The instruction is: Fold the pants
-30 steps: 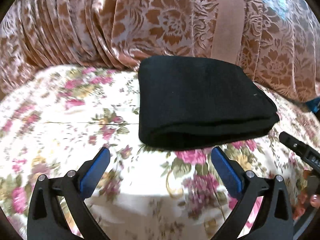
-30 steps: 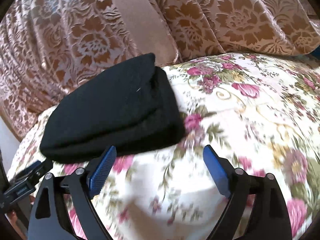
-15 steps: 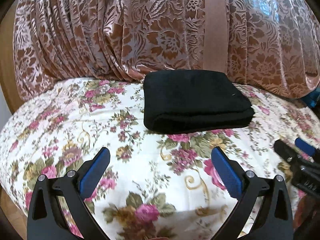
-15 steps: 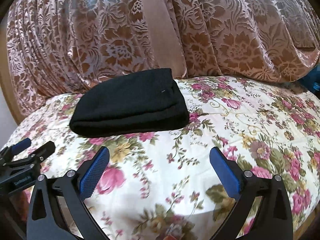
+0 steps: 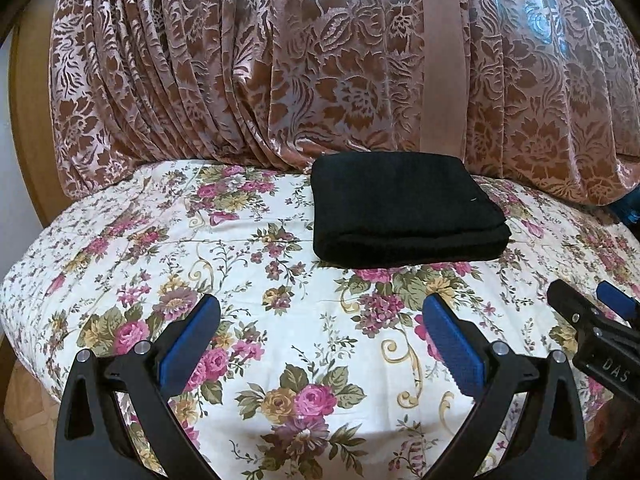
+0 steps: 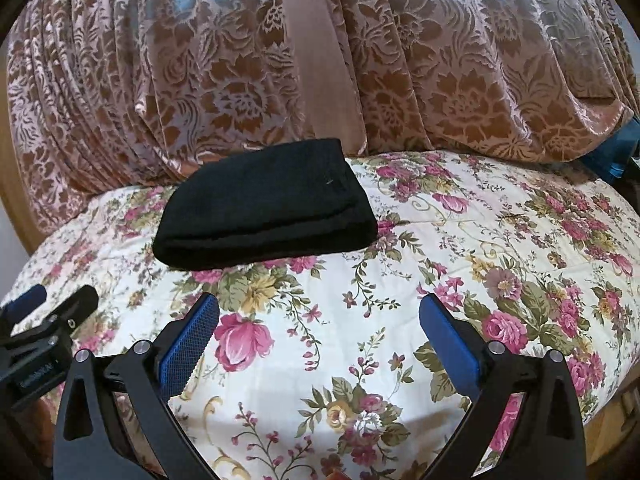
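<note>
Inspector A: Status of the pants (image 5: 404, 208)?

Inspector B: Folded into a compact black stack; lying toward the rear edge of the floral bedspread (image 5: 248, 280), touching the curtain (image 5: 280, 64) behind.

Inspector A: Grippers?

Inspector B: Left gripper (image 5: 320, 336) and right gripper (image 6: 318, 334) both spread wide, holding nothing; well short of the stack.

Inspector A: Handling?

Inspector B: Judged soft, light, thick knit; layers liable to slide; any hold should pinch the rounded near fold through all layers.
</note>
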The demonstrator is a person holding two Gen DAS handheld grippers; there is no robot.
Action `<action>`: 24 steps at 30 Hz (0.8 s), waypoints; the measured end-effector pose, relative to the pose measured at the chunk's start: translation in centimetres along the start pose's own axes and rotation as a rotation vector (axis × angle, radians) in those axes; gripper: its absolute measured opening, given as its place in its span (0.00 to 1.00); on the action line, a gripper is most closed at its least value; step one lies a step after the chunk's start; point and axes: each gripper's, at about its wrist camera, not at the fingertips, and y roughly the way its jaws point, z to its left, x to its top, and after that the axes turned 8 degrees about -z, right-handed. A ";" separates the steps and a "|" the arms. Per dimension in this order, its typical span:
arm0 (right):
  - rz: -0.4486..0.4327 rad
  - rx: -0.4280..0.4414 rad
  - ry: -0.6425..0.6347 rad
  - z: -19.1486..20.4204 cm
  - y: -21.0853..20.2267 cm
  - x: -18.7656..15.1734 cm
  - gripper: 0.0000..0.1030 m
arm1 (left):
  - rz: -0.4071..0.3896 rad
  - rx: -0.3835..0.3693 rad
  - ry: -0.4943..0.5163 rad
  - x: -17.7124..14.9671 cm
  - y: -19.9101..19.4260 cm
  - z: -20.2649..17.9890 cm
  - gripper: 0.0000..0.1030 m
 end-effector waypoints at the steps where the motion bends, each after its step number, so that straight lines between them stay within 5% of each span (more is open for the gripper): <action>1: -0.005 0.001 0.000 0.0 -0.2 0.1 0.96 | 0.002 0.000 -0.006 0.0 0.0 0.1 0.98; 24: 0.001 -0.005 -0.027 0.5 -0.2 -0.1 0.96 | 0.024 -0.011 -0.021 -0.2 0.1 0.4 0.98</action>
